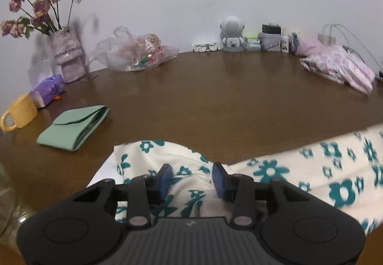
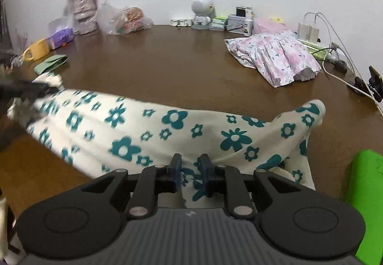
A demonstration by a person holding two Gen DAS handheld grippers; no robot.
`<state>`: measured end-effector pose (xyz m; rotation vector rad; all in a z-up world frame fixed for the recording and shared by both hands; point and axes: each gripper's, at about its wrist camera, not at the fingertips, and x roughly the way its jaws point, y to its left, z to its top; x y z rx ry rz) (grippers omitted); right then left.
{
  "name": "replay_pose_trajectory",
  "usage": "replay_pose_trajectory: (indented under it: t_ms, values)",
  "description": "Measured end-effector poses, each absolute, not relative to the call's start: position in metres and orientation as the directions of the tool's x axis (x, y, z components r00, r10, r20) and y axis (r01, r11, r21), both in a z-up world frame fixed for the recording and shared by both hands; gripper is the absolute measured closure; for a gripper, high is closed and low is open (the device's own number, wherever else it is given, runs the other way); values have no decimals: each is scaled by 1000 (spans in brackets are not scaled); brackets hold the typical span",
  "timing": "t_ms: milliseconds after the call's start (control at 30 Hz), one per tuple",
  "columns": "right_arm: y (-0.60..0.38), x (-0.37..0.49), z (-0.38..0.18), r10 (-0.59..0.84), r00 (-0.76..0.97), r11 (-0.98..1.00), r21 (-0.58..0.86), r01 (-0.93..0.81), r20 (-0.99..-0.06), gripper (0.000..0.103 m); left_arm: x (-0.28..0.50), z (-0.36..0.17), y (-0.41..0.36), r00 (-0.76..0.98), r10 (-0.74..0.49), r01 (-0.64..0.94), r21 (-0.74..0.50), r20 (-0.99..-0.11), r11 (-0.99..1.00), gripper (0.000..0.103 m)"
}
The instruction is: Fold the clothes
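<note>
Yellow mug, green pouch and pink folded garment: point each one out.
yellow mug [image 1: 20, 112]: left wrist view, on its side wall.
green pouch [image 1: 71, 127]: left wrist view, on its front flap.
pink folded garment [image 2: 275, 56]: right wrist view, on its top layer.

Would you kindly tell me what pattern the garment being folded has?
Cream garment with teal flower print, clearest in the right wrist view.

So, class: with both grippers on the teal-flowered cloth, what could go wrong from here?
1. The left gripper has its pads apart around a loose bunch of the flowered cloth; that end may slip free.
2. Cloth swung across the table could catch the green pouch or yellow mug.
</note>
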<state>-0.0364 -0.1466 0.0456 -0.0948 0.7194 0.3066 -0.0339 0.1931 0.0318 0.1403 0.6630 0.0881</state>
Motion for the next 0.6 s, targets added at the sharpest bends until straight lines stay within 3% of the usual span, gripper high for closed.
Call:
replay_pose_trajectory:
  t_ms: [133, 233, 333, 433, 467, 500, 600]
  values:
    - [-105, 21, 47, 234, 700, 941, -23, -336, -675, 86, -59, 39, 204, 729, 174, -78, 173, -662, 982, 67]
    - [-72, 89, 48, 251, 682, 931, -21, -364, -687, 86, -76, 57, 200, 684, 114, -14, 142, -721, 990, 72]
    - [-56, 149, 47, 260, 682, 938, 11, -347, -684, 86, -90, 93, 188, 758, -4, 98, 108, -652, 989, 72]
    - [-57, 176, 51, 287, 677, 945, 83, -317, -678, 86, -77, 114, 176, 796, -112, 192, 73, -595, 979, 65]
    - [-64, 170, 57, 314, 685, 942, 129, -309, -658, 84, -67, 118, 173, 801, -145, 219, 59, -581, 974, 61]
    - [-71, 162, 64, 346, 696, 936, 177, -305, -629, 76, -50, 115, 168, 793, -166, 235, 42, -586, 971, 62]
    - [-88, 141, 69, 306, 710, 952, 184, -246, -634, 69, 7, 90, 158, 713, -229, 277, -34, -663, 960, 65]
